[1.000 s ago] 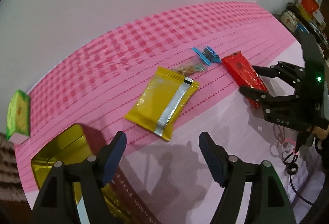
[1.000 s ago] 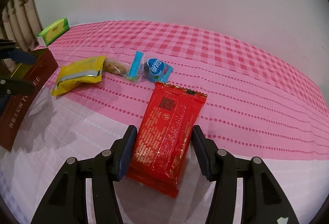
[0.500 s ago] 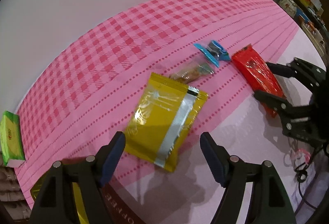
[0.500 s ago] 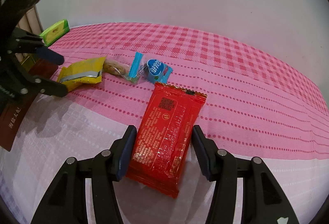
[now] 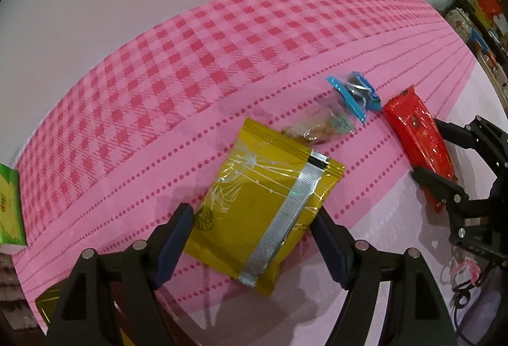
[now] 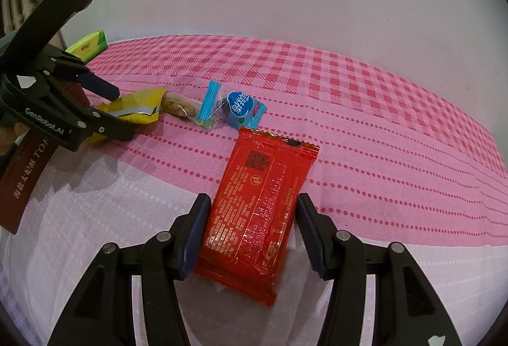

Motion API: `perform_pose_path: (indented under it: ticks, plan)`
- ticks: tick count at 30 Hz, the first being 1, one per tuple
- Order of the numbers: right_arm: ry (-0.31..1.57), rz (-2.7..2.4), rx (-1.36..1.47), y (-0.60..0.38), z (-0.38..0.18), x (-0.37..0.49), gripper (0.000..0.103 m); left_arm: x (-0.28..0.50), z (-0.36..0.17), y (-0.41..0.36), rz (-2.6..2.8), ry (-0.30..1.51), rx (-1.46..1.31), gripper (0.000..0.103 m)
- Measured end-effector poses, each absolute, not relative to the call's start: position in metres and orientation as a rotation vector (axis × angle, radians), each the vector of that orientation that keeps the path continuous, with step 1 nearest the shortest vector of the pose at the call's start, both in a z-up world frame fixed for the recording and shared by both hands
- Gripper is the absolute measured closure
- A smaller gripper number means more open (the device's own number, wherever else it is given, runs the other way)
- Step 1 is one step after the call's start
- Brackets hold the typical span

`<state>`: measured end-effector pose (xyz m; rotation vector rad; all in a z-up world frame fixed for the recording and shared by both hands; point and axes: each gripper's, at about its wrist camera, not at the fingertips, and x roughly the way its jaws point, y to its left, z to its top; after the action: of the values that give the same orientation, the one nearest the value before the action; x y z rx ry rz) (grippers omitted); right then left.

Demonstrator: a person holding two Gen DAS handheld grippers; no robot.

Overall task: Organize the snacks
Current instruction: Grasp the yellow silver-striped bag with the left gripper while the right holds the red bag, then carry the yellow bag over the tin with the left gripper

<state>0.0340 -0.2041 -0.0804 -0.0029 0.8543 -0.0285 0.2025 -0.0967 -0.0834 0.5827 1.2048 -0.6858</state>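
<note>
A yellow snack pouch (image 5: 263, 203) with a silver strip lies on the pink cloth; my left gripper (image 5: 250, 238) is open with a finger on each side of its near end. A red snack packet (image 6: 254, 212) lies flat; my right gripper (image 6: 252, 234) is open and straddles its near half. A clear-wrapped biscuit (image 5: 317, 128) and a blue-wrapped candy (image 6: 239, 109) lie between the two packets. From the right wrist view the left gripper (image 6: 104, 111) sits over the yellow pouch (image 6: 133, 106). From the left wrist view the right gripper (image 5: 441, 155) flanks the red packet (image 5: 419, 139).
A green box (image 6: 89, 45) stands at the cloth's far left corner, also in the left wrist view (image 5: 9, 206). A dark red box with gold lining (image 6: 22, 180) lies at the left edge. Shelves with goods (image 5: 482, 15) stand beyond the table's right end.
My left gripper has moved forward and right from the dark red box to the yellow pouch, which now lies between its open fingers. The right gripper has stayed around the red packet.
</note>
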Motion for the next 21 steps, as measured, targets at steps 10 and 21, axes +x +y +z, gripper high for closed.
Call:
perform_pose_path:
  ticks: [10, 21]
  plan:
    - [0.854, -0.030, -0.002, -0.204, -0.080, 0.034, 0.051, 0.201, -0.092, -0.085, -0.673, 1.199, 0.533, 0.036]
    - [0.854, -0.030, -0.002, -0.204, -0.080, 0.034, 0.051, 0.198, -0.075, -0.062, -0.651, 1.200, 0.436, 0.052]
